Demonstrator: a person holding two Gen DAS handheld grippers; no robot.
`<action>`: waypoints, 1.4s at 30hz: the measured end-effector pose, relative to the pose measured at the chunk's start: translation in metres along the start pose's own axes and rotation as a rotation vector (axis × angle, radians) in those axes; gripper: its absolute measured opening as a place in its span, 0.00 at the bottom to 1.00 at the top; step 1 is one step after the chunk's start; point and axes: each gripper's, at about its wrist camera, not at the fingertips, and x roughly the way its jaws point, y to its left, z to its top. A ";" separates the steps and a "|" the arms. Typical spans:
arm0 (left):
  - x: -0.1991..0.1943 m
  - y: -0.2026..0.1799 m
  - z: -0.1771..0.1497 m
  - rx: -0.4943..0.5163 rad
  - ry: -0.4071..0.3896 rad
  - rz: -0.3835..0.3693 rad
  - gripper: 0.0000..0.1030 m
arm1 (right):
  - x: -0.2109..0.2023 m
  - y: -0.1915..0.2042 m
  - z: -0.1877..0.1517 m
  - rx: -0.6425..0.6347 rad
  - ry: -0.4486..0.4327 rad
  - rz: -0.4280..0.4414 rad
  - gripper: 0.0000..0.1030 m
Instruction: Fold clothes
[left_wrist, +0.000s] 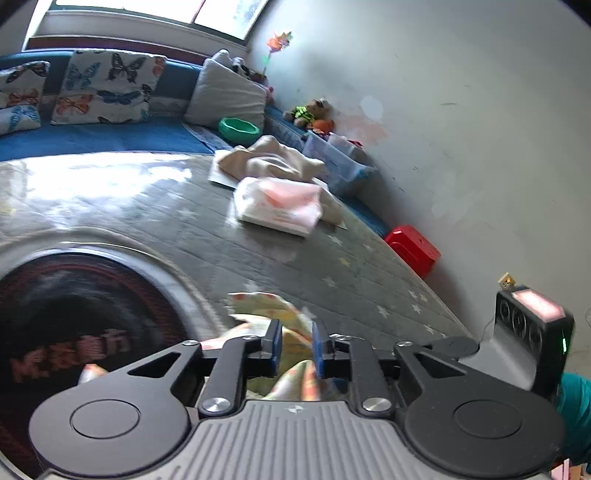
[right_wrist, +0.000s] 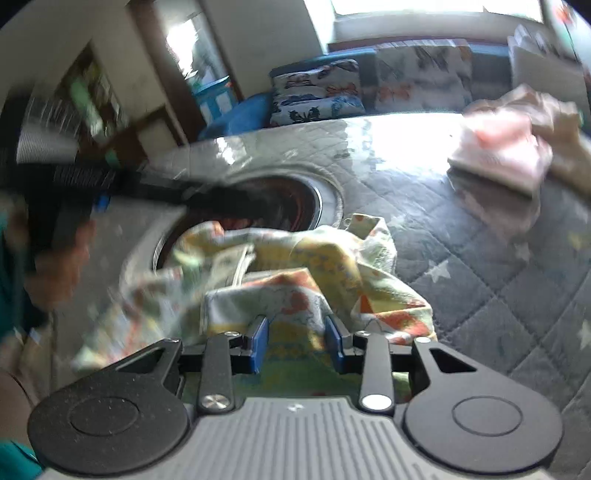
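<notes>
The patterned yellow garment (right_wrist: 303, 266) lies crumpled on the quilted tabletop (right_wrist: 498, 295), at the rim of the round opening (right_wrist: 295, 199) in it. The right claw (right_wrist: 297, 345) is partly spread, with cloth between its pads; whether they pinch it, I cannot tell. The left claw (left_wrist: 297, 349) is only slightly apart over the same cloth. A loose edge may slide into the opening, or a weak grip may drop it. The folded pink pile (left_wrist: 284, 206) is well apart.
</notes>
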 end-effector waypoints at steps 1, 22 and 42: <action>0.007 -0.004 0.002 -0.008 0.007 -0.005 0.20 | 0.003 0.001 -0.002 -0.007 0.008 -0.007 0.33; 0.066 -0.009 -0.024 0.001 0.177 -0.048 0.07 | -0.054 -0.025 -0.004 0.057 -0.098 -0.074 0.33; -0.034 0.055 -0.002 -0.108 -0.027 0.226 0.40 | -0.062 -0.040 0.027 0.100 -0.246 -0.114 0.09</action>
